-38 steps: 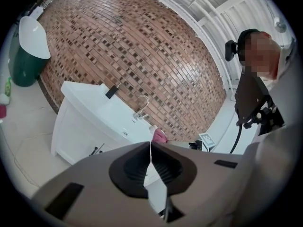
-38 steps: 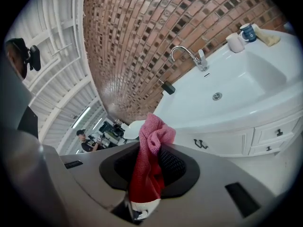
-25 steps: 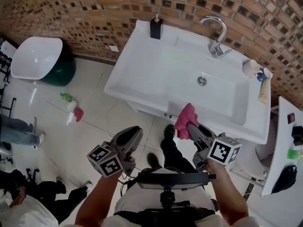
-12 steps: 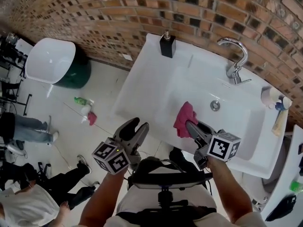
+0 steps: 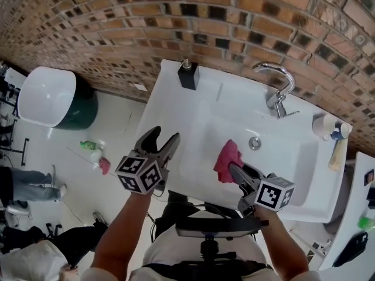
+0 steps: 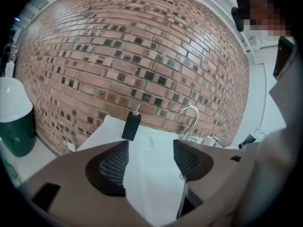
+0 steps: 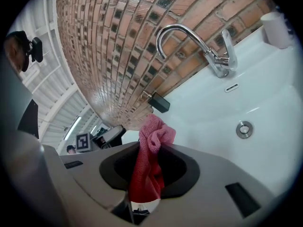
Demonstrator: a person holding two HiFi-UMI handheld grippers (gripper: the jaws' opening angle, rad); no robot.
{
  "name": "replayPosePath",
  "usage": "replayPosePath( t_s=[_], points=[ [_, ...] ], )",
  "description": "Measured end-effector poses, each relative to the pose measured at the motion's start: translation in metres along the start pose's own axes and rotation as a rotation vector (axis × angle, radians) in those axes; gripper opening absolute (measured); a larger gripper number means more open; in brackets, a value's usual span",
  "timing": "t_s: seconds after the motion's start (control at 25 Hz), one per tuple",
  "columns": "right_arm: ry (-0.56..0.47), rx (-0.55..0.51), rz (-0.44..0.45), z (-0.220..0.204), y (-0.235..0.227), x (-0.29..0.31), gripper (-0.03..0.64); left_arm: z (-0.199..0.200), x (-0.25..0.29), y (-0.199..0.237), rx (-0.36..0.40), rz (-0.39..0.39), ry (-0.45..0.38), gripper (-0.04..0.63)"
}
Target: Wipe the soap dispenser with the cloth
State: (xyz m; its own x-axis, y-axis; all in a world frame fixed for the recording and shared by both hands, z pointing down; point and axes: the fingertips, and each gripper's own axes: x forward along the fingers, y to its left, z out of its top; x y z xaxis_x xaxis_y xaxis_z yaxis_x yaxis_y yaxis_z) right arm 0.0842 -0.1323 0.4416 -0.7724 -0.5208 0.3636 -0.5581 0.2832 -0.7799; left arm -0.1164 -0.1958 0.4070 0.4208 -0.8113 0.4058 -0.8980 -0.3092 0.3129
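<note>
The black soap dispenser (image 5: 188,74) with a metal pump stands upright at the back left corner of the white sink (image 5: 176,113), against the brick wall; it also shows as soap dispenser (image 6: 131,125) and soap dispenser (image 7: 160,102). My left gripper (image 5: 161,142) hovers over the sink's left front edge, well short of the dispenser, its jaws opening with nothing between them. My right gripper (image 5: 231,165) is shut on a pink cloth (image 5: 227,160), held over the basin's front part; the cloth (image 7: 150,160) bunches up out of the jaws.
A chrome tap (image 5: 275,89) and drain (image 5: 254,143) sit in the basin. A cup and toothbrush items (image 5: 331,134) stand on the sink's right end. On the floor at left are a white-lidded green bin (image 5: 55,98) and a green bottle (image 5: 91,147). People stand at lower left.
Both grippers moved forward from the floor side to above the sink. The left gripper's jaws spread apart. The right gripper kept hold of the pink cloth.
</note>
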Motion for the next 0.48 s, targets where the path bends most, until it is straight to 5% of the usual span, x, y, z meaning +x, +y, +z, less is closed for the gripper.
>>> replayPosePath(
  t_s=[0.16,0.48],
  points=[
    [-0.060,0.035,-0.097,0.011,-0.014,0.003,0.108,0.025,0.067,0.039,0.078,0.038,0.021,0.411],
    [-0.218,0.096,-0.266,0.024,-0.010,0.013,0.108,0.065,0.194,0.073,0.173,0.013,0.065,0.436]
  ],
)
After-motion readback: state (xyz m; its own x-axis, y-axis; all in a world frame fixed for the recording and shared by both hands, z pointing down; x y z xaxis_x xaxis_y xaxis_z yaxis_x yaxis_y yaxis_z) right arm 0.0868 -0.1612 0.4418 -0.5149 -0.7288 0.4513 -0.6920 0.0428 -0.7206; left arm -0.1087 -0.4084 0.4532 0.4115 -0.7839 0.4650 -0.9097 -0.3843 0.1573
